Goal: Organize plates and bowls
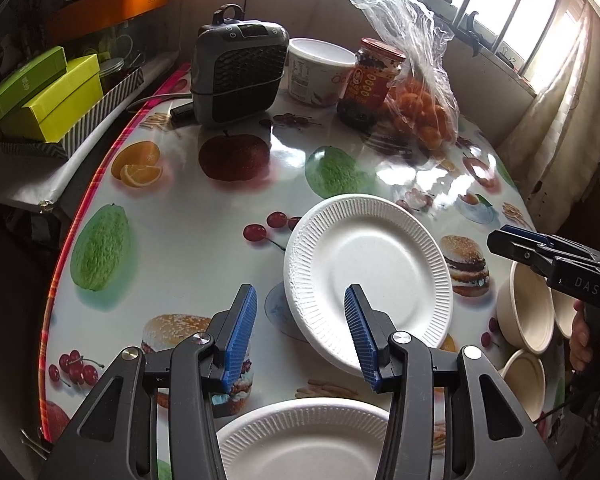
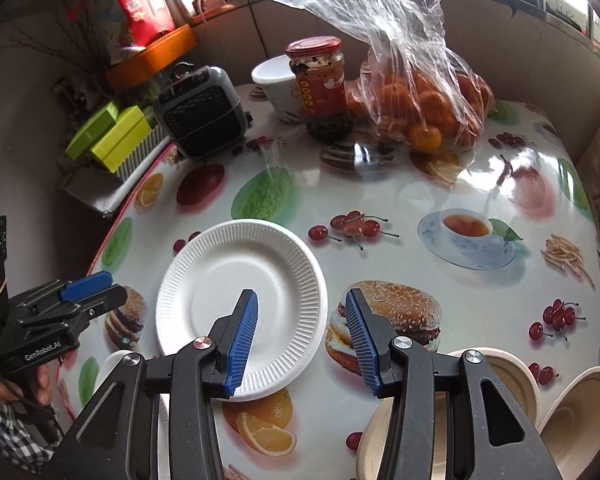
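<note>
Left claw [image 1: 300, 334] released with nothing between its blue pads, above the fruit-print table [image 1: 204, 240], white ribbed plate [image 1: 368, 276] lying flat at centre, second plate [image 1: 304, 440] nearer, right claw [image 2: 302, 336] likewise released, beige bowls [image 2: 500, 408] clustered at right.

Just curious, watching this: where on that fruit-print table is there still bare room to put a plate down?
The widest free patch runs across the middle, between the white plate and the back row. There is also room at the right, around the printed teacup. The back is crowded: heater, tub, jar and bag of oranges. The near right corner holds bowls.
</note>
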Action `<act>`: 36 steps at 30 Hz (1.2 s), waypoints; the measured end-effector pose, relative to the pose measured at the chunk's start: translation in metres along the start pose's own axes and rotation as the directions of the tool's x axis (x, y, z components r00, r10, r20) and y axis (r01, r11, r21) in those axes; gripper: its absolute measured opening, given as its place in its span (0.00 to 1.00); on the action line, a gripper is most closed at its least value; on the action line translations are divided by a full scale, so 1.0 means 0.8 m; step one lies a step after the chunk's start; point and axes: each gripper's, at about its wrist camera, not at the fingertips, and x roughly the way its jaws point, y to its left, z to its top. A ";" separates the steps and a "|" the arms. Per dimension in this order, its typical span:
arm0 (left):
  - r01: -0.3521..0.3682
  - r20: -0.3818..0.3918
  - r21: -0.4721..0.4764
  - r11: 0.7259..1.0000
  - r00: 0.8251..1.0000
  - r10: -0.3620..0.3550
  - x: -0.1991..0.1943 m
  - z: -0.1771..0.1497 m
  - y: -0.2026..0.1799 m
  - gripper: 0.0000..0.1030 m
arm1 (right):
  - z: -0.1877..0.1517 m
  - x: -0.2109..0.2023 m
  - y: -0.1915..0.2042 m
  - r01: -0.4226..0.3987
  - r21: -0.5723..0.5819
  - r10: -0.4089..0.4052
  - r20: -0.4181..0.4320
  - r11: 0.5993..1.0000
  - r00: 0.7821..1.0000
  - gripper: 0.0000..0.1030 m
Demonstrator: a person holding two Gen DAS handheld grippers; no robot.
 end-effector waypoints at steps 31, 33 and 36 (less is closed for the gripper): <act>0.007 -0.106 -0.048 0.999 0.994 -0.012 0.057 -0.003 0.008 0.25 | 0.003 0.088 -0.026 -0.046 0.076 0.059 -0.167 0.996 0.984 0.29; 0.007 -0.108 -0.047 0.999 0.994 -0.012 0.058 -0.003 0.006 0.24 | 0.002 0.089 -0.025 -0.050 0.078 0.063 -0.171 0.996 0.983 0.28; 0.008 -0.110 -0.047 0.999 0.994 -0.014 0.059 -0.003 0.006 0.20 | 0.001 0.091 -0.025 -0.052 0.081 0.066 -0.173 0.995 0.983 0.26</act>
